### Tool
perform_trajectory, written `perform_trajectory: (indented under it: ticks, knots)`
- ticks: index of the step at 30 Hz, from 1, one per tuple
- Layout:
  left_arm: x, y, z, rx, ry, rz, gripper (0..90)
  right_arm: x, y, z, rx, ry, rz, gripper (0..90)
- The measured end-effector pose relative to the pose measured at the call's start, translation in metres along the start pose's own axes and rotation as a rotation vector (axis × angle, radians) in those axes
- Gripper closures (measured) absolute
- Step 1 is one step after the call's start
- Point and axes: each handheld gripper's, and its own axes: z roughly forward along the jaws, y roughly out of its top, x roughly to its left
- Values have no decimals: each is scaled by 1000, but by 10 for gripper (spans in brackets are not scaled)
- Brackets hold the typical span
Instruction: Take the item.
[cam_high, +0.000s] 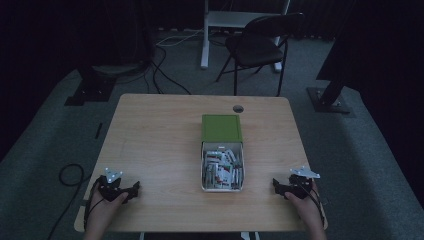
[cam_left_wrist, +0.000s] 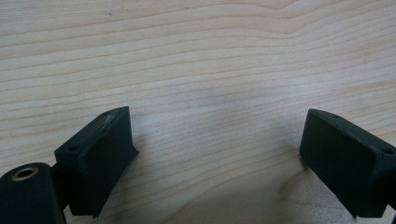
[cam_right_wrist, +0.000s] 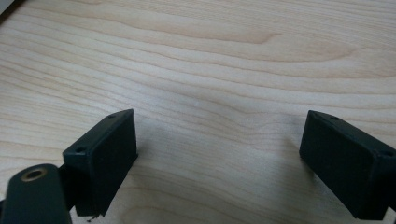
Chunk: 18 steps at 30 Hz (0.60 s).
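Observation:
An open box (cam_high: 223, 170) lies in the middle of the wooden table (cam_high: 160, 130), its green lid (cam_high: 221, 128) folded back toward the far side. Several small red, green and white packets fill its white tray. My left gripper (cam_high: 131, 191) rests on the table near the front left corner, held by a hand. My right gripper (cam_high: 278, 186) rests near the front right corner, in the other hand. In the left gripper view the left gripper (cam_left_wrist: 217, 140) stands open over bare wood. The right gripper (cam_right_wrist: 219, 140) in its own view is likewise open with nothing between its jaws.
A round cable hole (cam_high: 238, 108) sits near the table's far edge. Behind the table stand a black folding chair (cam_high: 260, 45) and a white desk leg (cam_high: 205, 35). Cables (cam_high: 165, 70) trail over the dark carpet, and black stand bases (cam_high: 90, 90) sit at both sides.

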Motion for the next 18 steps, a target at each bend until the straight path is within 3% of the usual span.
perform_trajectory:
  ticks: [6,9,18]
  knots:
    - [0,0,0,1,0,0,105,-3,-1,-2,-11,31,22,107]
    - [0,0,0,2,0,0,105,0,-1,-2,-7,27,2,107]
    - [0,0,0,0,0,0,104,10,5,-3,9,51,7,127]
